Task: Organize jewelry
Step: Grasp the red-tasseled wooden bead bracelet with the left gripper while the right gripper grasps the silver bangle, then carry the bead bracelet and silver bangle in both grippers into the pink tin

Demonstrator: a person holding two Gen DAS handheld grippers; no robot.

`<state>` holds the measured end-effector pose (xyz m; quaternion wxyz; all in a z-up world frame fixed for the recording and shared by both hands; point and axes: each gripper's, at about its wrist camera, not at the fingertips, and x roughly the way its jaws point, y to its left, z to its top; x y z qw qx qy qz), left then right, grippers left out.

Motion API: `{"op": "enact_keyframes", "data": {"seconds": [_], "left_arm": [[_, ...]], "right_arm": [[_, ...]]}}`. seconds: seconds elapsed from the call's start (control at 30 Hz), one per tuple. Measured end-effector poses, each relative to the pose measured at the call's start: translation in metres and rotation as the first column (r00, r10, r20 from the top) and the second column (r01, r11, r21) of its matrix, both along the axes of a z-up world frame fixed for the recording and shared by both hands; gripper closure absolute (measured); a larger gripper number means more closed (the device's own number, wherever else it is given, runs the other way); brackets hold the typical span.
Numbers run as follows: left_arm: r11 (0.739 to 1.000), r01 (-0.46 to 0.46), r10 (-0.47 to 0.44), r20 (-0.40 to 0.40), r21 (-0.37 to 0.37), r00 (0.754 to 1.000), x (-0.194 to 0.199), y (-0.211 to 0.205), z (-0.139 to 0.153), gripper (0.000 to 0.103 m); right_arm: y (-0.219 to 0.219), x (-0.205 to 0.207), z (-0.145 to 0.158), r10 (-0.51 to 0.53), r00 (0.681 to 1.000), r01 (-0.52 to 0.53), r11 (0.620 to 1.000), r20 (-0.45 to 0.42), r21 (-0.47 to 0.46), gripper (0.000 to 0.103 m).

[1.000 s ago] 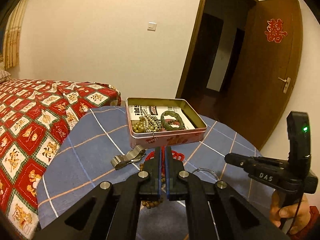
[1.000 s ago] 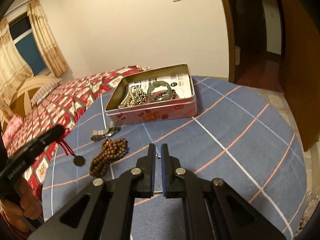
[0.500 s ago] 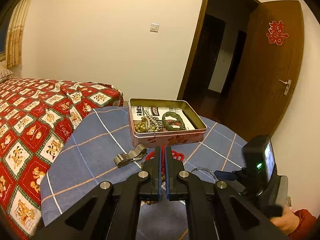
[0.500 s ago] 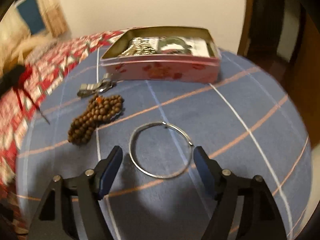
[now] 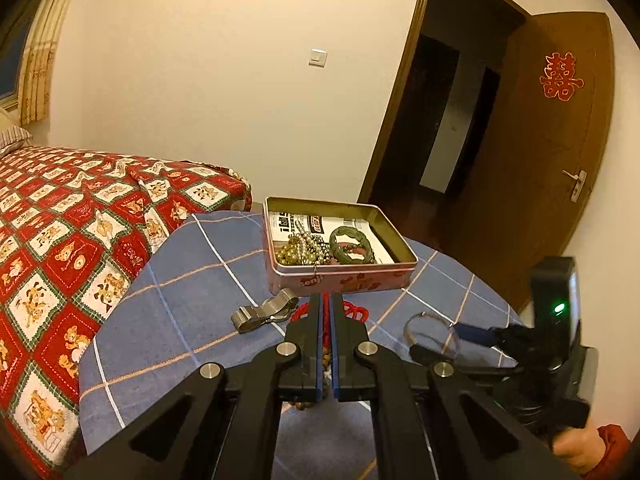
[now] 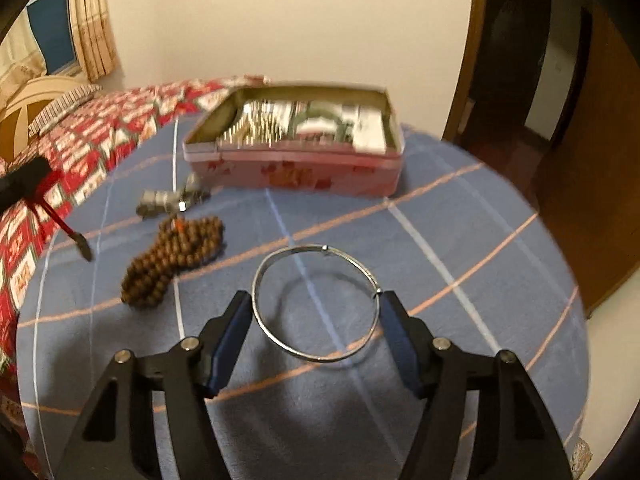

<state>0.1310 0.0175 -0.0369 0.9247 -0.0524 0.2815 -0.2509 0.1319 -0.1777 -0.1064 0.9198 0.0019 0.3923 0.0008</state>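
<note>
Right gripper [image 6: 316, 304] had jaws spread wide, straddling the silver bangle [image 6: 316, 302], which lay flat on the worktop [image 6: 460, 248] near its front edge; not gripped yet. Left gripper [image 5: 326, 320] had jaws clenched on a red cord [image 6: 54, 210] with a small dark pendant dangling off the worktop's left edge. Tin box [image 5: 340, 256] sat toward the far edge, already holding a green bangle [image 5: 352, 246] and pearl/bead strands [image 5: 300, 248]. Still loose on the worktop, left of centre: brown bead strand [image 6: 172, 264], metal watch band [image 5: 266, 314]. Judgement: roughly halfway, with four pieces left to box, cord and silver bangle being next.
</note>
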Motion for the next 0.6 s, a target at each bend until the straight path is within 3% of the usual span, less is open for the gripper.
{"op": "enact_keyframes", "data": {"seconds": [0.6], "left_arm": [[0.998,0.056,-0.053,0.069,-0.038,0.996,0.027,-0.039,0.025,0.101]], "right_arm": [[-0.018,0.022,0.062,-0.046,0.978,0.038,0.998,0.204,0.043,0.035]]}}
